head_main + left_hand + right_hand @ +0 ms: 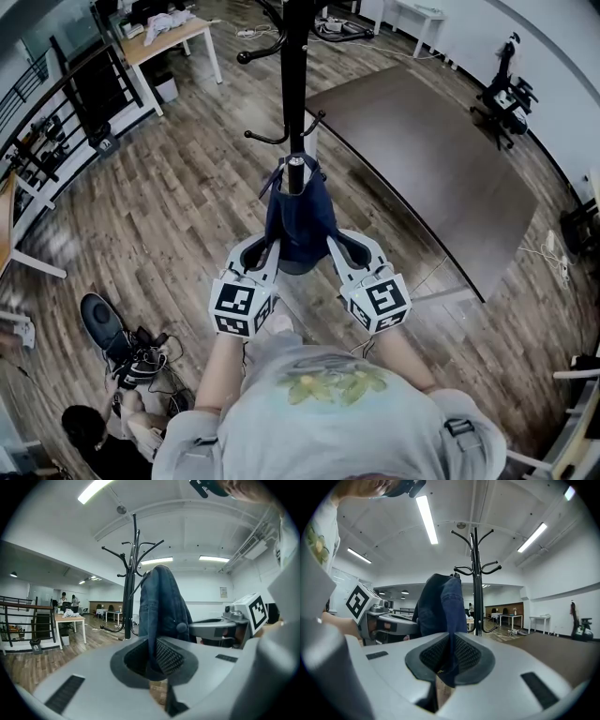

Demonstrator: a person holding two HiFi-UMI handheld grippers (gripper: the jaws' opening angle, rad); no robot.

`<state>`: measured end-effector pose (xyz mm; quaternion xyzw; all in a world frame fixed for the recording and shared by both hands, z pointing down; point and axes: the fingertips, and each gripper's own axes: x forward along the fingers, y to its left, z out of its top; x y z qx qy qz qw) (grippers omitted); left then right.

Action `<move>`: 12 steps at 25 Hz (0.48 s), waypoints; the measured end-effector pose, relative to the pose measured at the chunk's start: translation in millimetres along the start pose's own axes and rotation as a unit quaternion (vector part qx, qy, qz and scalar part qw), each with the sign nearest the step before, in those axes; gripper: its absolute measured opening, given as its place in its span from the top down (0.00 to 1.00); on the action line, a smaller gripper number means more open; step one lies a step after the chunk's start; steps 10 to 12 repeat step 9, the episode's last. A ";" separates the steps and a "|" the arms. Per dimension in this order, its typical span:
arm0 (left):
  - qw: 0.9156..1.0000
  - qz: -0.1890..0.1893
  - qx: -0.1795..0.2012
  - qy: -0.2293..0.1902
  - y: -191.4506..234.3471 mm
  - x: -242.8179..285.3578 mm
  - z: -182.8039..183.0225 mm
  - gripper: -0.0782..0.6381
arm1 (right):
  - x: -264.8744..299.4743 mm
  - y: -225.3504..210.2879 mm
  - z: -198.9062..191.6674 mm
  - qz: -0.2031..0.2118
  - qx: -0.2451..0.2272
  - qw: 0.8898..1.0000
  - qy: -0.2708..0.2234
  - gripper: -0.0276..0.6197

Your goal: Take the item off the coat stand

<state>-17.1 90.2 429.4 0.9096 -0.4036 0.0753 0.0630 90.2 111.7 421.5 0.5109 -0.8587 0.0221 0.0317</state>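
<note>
A dark blue denim garment (298, 223) hangs from a hook of the black coat stand (295, 84), right in front of the person. My left gripper (266, 251) is shut on the garment's left side, and the cloth runs down between its ribbed pads (168, 657). My right gripper (339, 251) is shut on the garment's right side. In the left gripper view the garment (161, 604) hangs beside the stand (128, 592). In the right gripper view a fold of the garment (440, 606) is pinched in the gripper (450, 660), with the stand (477, 583) behind it.
A large dark brown surface (431, 159) lies to the right of the stand. A wooden table (164, 39) with things on it stands at the back left, by a black railing (56, 112). A person (94, 441) sits on the floor at the lower left near a bag (101, 323).
</note>
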 end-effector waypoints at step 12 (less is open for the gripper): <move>1.000 0.002 -0.001 0.002 1.3 2.1 -3.9 0.85 | 2.9 -2.1 -3.9 0.002 -0.001 1.000 0.004 0.90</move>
